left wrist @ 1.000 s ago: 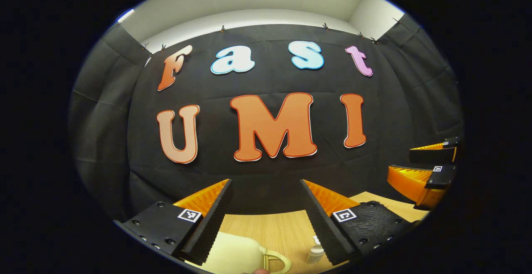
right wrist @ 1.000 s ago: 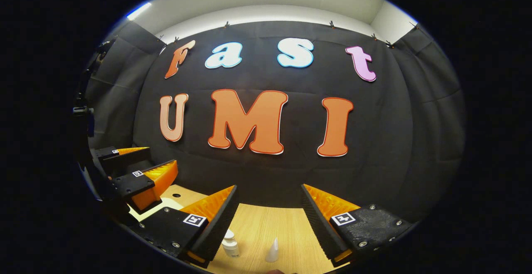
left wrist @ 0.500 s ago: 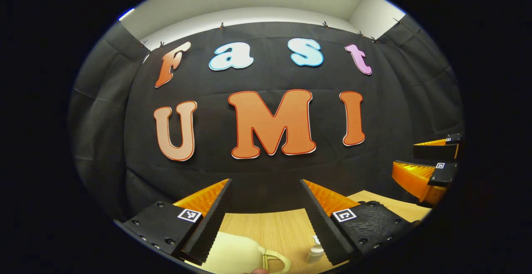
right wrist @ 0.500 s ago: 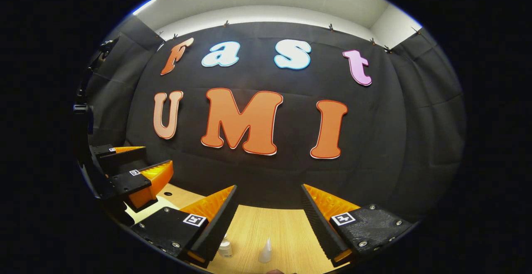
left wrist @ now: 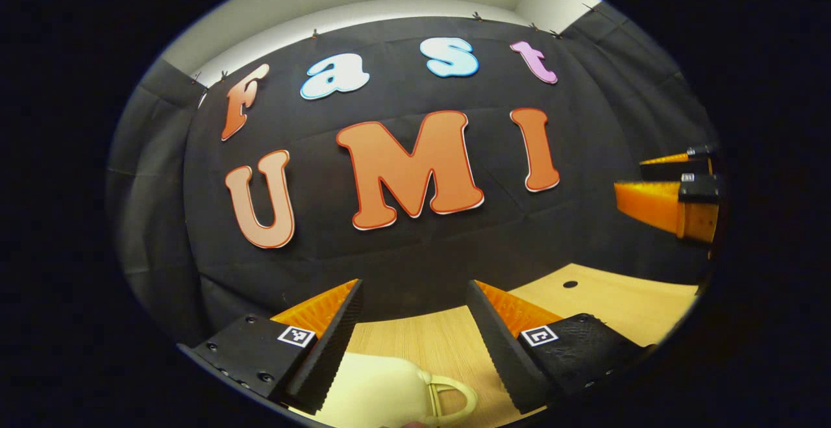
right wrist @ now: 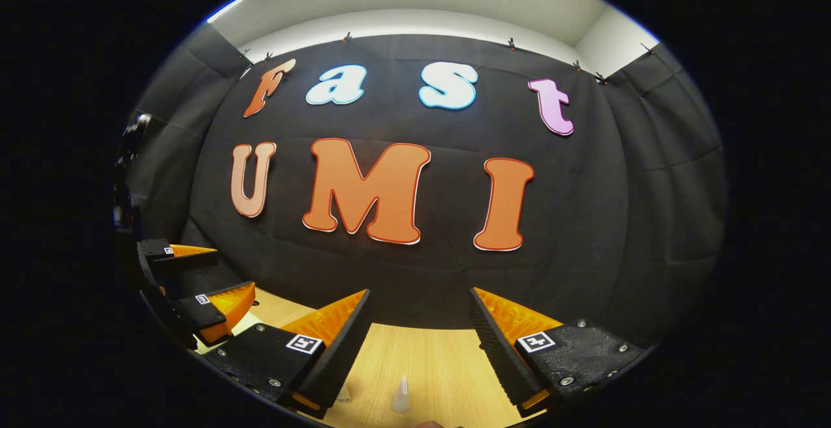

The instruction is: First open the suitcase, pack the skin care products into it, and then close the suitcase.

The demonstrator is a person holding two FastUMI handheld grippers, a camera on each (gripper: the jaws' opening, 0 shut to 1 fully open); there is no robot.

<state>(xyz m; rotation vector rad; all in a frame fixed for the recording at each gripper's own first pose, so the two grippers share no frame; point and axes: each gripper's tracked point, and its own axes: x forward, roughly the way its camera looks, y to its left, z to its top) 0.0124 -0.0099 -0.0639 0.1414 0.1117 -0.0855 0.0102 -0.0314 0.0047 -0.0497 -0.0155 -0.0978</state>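
Both grippers are up off the worktop (left wrist: pixel 448 343) right now, pointing at the black cloth wall. In the left gripper view, the left gripper (left wrist: pixel 415 343) has its fingers spread wide with nothing between them, and down below, at the bottom edge, sits the pale cream suitcase (left wrist: pixel 376 395), lid down as far as I can tell, with its loop handle (left wrist: pixel 454 399) sticking out toward the right. It's lying on the light wood worktop, mostly tucked under the left finger in that view. Off to the far right of that same view you can see the right gripper (left wrist: pixel 675 188), held well above the worktop and well apart from the left one. In the right gripper view, the right gripper (right wrist: pixel 421 343) is also wide open and holding nothing. Below it on the worktop stands a small white pointed-cap bottle (right wrist: pixel 401 397), upright, and just left of it, a second little bottle (right wrist: pixel 343 394) peeks out, mostly hidden behind the finger. The left gripper (right wrist: pixel 195 285) shows at the left edge there, fingers apart too.
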